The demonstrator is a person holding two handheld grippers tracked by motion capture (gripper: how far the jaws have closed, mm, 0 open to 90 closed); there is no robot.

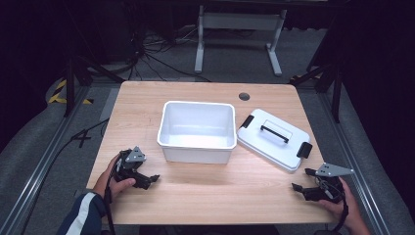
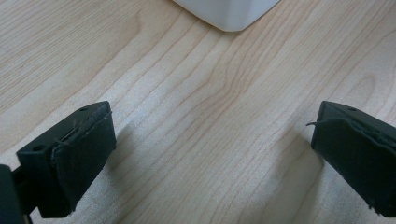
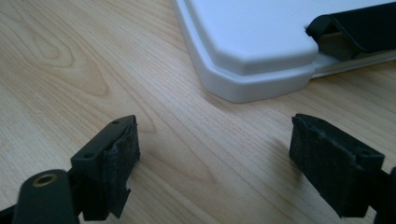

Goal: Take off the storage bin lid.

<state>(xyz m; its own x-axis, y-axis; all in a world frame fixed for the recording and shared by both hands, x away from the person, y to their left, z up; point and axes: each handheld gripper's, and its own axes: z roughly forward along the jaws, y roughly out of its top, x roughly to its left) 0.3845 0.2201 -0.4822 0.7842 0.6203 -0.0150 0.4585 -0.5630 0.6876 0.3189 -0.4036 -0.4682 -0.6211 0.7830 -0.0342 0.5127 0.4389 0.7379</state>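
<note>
nothing done yet: the lid [image 1: 274,138] lies on the surface [image 1: 205,188] beside the open bin [image 1: 196,131]; left gripper [image 1: 147,178] and right gripper [image 1: 303,182] rest with jaws wide, empty.

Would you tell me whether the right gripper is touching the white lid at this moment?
Apart. In the right gripper view, bare wood lies between the open right gripper and the corner of the white lid; the high view shows the same gap.
</note>
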